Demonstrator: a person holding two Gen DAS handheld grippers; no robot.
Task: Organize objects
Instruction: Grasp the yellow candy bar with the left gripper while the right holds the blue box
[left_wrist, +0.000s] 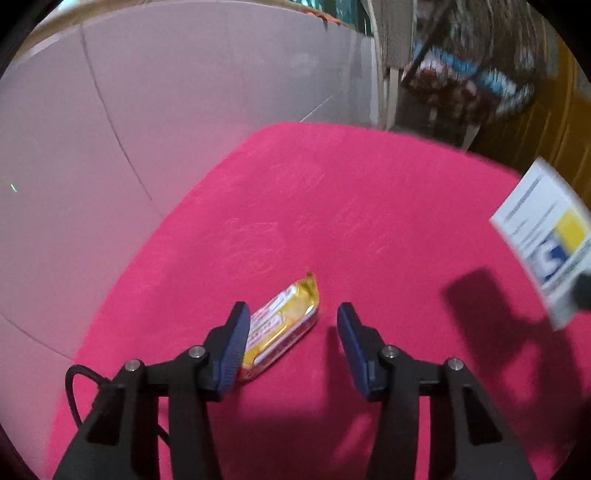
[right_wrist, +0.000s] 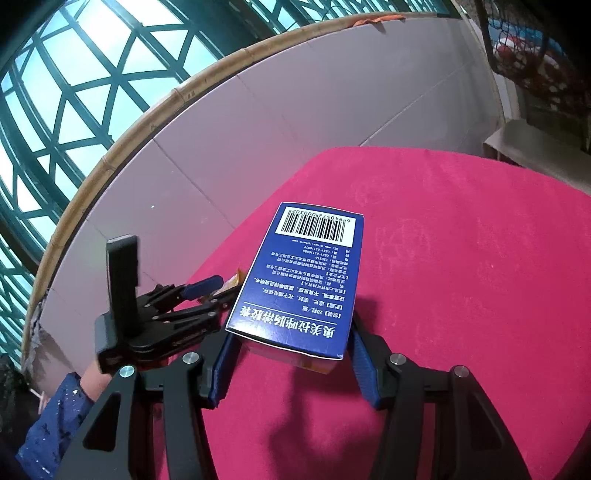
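A yellow snack bar wrapper (left_wrist: 282, 326) lies on the pink tablecloth (left_wrist: 369, 221). My left gripper (left_wrist: 291, 317) is open just above it, with the bar beside the left finger, between the jaws. My right gripper (right_wrist: 291, 350) is shut on a blue medicine box (right_wrist: 301, 275) with a barcode and holds it above the cloth. The same box shows white and yellow at the right edge of the left wrist view (left_wrist: 546, 236). The left gripper also shows in the right wrist view (right_wrist: 207, 291), with the bar's end (right_wrist: 232, 284) by its tips.
The pink cloth (right_wrist: 461, 258) covers a small table against a pale tiled wall (left_wrist: 110, 129). A bamboo rail (right_wrist: 122, 147) and green window grille (right_wrist: 55, 92) stand behind. Cluttered dark netting and furniture (left_wrist: 461, 81) sit at the far right.
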